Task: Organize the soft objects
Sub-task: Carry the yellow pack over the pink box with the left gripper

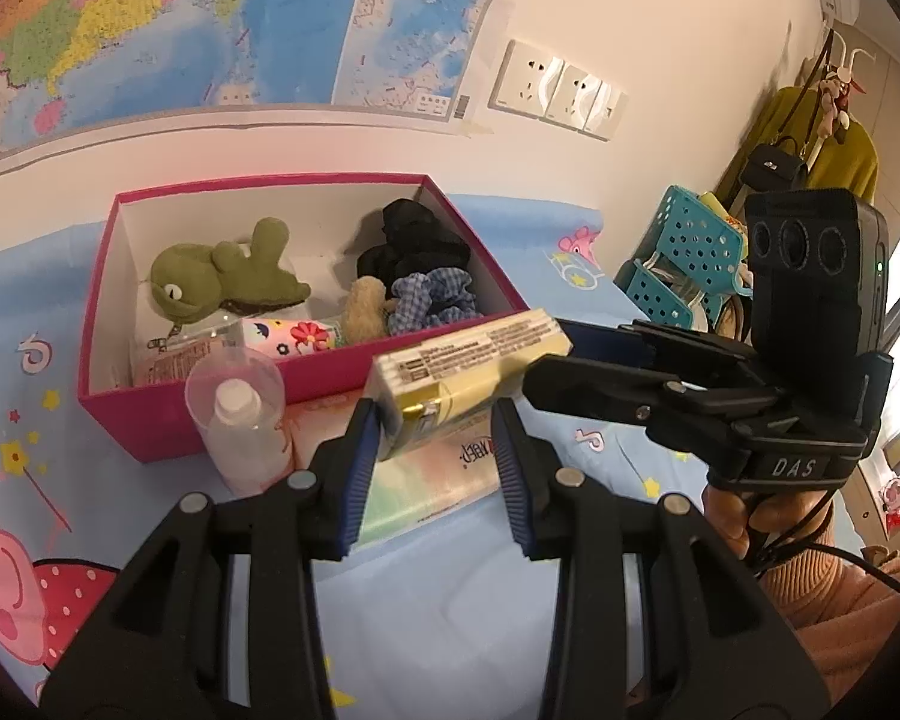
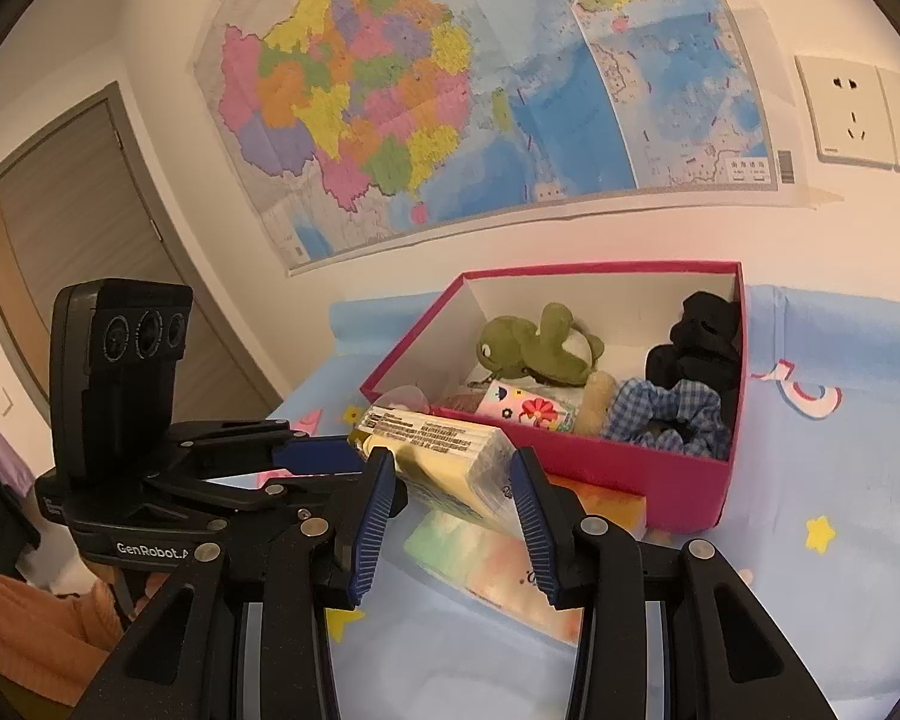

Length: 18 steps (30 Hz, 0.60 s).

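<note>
A yellow tissue pack (image 1: pixel 462 372) is held in the air in front of the pink box (image 1: pixel 150 426). My left gripper (image 1: pixel 435 429) grips its near end between blue pads. My right gripper (image 2: pixel 450 480) closes on the same pack (image 2: pixel 444 456) from the other side. The box (image 2: pixel 630 468) holds a green frog plush (image 1: pixel 210 282), a black scrunchie (image 1: pixel 414 240), a blue checked scrunchie (image 1: pixel 432 300), a tan plush piece (image 1: pixel 363 315) and a floral pack (image 1: pixel 288 336).
A pastel tissue pack (image 1: pixel 426 486) lies on the blue cartoon sheet under the grippers. A clear bottle (image 1: pixel 240 426) stands against the box front. A teal basket (image 1: pixel 684 258) stands at the right. A map and wall sockets (image 1: pixel 558 90) are behind.
</note>
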Each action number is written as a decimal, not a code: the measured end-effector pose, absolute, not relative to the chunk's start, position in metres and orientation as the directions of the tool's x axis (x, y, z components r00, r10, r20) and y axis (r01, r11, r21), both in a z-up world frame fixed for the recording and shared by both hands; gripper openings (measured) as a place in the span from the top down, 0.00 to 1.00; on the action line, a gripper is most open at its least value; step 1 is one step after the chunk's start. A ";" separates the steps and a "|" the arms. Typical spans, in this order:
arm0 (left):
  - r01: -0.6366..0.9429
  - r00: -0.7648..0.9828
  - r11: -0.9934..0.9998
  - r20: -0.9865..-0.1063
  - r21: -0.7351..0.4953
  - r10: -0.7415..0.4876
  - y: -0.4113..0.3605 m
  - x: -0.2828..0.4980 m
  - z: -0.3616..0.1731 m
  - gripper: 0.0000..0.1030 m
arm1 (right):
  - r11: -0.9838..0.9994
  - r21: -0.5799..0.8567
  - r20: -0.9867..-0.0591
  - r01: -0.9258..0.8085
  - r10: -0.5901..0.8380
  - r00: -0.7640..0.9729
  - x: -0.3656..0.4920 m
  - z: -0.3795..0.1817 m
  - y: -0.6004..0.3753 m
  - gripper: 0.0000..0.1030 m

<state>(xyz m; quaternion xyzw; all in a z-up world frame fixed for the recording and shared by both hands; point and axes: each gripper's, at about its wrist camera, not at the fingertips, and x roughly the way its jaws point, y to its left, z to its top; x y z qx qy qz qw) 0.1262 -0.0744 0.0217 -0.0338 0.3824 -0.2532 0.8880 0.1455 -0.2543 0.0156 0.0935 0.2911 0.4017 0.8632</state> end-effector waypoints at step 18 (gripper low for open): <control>0.426 0.584 0.872 -0.662 -0.243 -0.470 -0.077 0.136 0.027 0.62 | 0.662 0.383 -0.416 -0.644 0.746 0.520 0.153 0.021 -0.256 0.58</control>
